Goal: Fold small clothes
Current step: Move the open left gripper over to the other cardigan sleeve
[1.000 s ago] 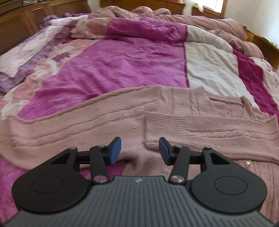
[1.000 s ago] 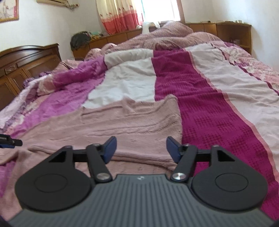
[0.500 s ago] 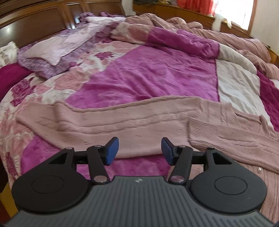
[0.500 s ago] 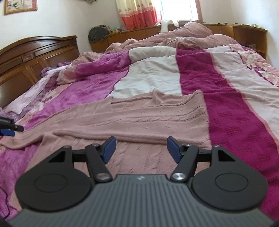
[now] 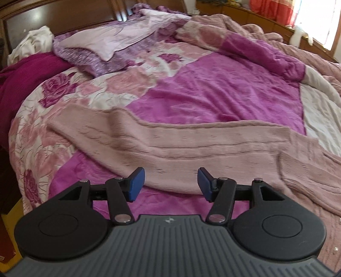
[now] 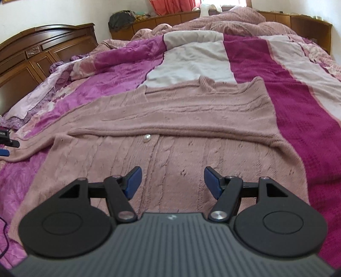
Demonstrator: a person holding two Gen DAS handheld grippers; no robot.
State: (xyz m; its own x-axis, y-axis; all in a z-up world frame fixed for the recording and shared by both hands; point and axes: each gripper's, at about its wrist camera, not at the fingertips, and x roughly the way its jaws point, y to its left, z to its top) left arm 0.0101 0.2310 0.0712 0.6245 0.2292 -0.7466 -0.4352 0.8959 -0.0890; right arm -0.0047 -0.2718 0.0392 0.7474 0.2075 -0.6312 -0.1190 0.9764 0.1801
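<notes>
Left wrist: cardigan [image 5: 191, 144] sleeve blurred, cuff perhaps turned; both tongs [image 5: 171, 184] [image 6: 172, 183] released.

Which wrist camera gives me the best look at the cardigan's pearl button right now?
The right wrist view: the pearl button sits sharp on the front placket of the cardigan, ahead of the open right gripper. The left wrist view mostly shows the outstretched sleeve; no button is clear there.

We see a bed covered by a magenta-and-cream patchwork blanket [image 5: 223, 93], a lilac pillow [image 5: 110, 42] near its head end, and a carved wooden headboard [image 6: 32, 53]. Red curtains [image 6: 170, 5] hang beyond the bed's far side.
</notes>
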